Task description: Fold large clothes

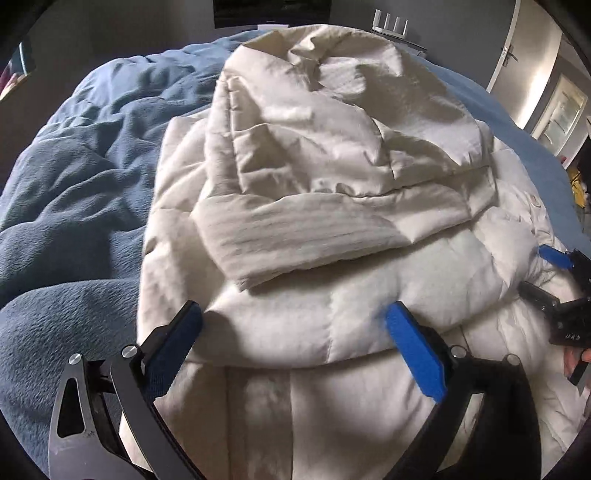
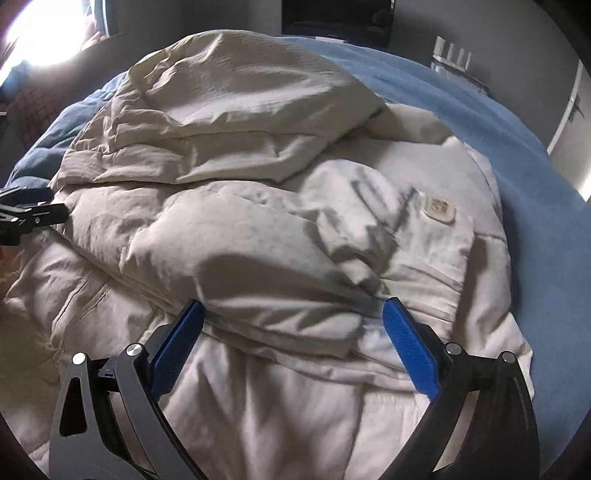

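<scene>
A cream padded coat [image 1: 332,177] lies on a blue bed, its sleeve with a ribbed cuff [image 1: 295,236] folded across the body. In the right wrist view the same coat [image 2: 236,206] shows a folded sleeve and a small pale logo patch [image 2: 439,209]. My left gripper [image 1: 293,321] hovers over the coat's near fold with its blue pads wide apart and nothing between them. My right gripper [image 2: 293,317] also stands open above the fabric, gripping nothing; it also shows at the right edge of the left wrist view as the right gripper [image 1: 546,269].
A blue blanket [image 1: 74,177] covers the bed [image 2: 517,206] around the coat. A white router with antennas [image 1: 391,22] stands at the far edge. A door [image 1: 524,48] is at the far right. Bright window light [image 2: 33,33] comes from the upper left.
</scene>
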